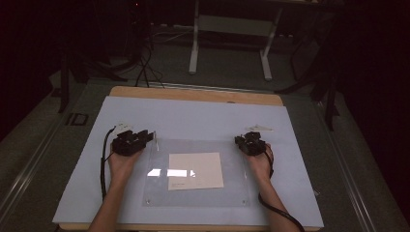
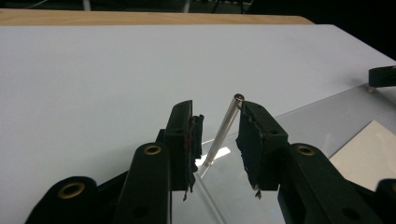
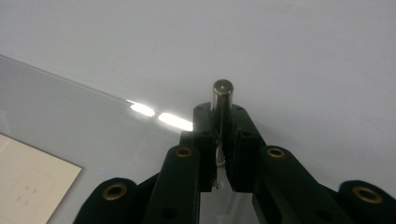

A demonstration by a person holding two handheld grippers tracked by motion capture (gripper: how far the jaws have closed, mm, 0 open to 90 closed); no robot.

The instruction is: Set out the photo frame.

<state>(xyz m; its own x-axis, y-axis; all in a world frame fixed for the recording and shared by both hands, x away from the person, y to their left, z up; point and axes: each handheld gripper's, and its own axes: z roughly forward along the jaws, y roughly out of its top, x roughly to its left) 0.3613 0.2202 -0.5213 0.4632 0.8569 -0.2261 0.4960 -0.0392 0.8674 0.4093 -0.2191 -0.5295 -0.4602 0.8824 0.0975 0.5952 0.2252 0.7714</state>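
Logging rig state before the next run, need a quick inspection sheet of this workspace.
Surface: white sheet over a wooden table.
Job's things: clear acrylic panel lying flat over a beige paper; a metal pin stands at each far corner, left pin, right pin.
Clutter: two small white scraps beyond the panel.
Grippers: left tongs open around the left pin; right tongs shut on the right pin.
Cables: black cable along left forearm.
Surroundings: dark room, white table frame behind.

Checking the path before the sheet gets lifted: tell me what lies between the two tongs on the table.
In the high view, the clear acrylic sheet spans from the left tongs to the right tongs, with a beige paper under its middle.
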